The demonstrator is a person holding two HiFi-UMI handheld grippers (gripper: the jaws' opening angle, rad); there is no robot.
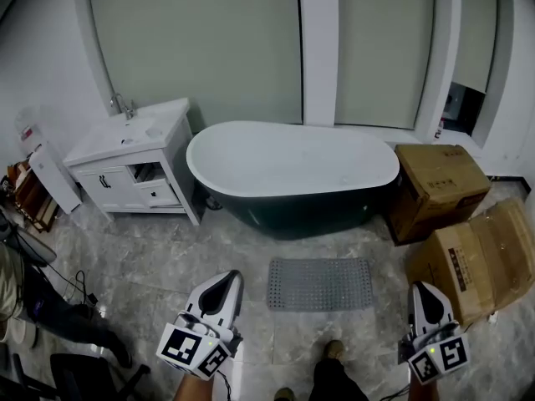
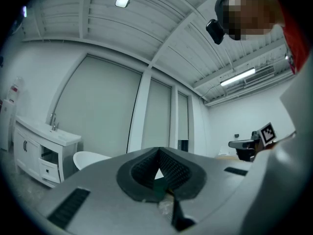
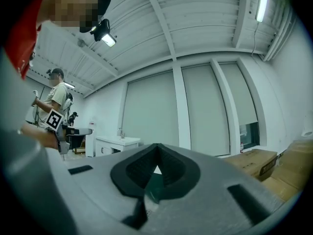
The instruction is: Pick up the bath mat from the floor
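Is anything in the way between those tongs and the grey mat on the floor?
Nothing visible does. The bath mat lies flat on the floor before the bathtub, with only floor between it and the left tongs and right tongs, both shut. Cardboard boxes sit to its right.

Head view: high, steeply down over bathroom floor (image 1: 167, 266). Both gripper views: low, tilted up at window wall (image 3: 151, 116), ceiling (image 2: 146, 28). All three share sink vanity (image 1: 134, 161).

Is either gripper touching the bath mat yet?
No: the bath mat lies flat on the floor by the bathtub, and the left gripper and right gripper hang clear of it.
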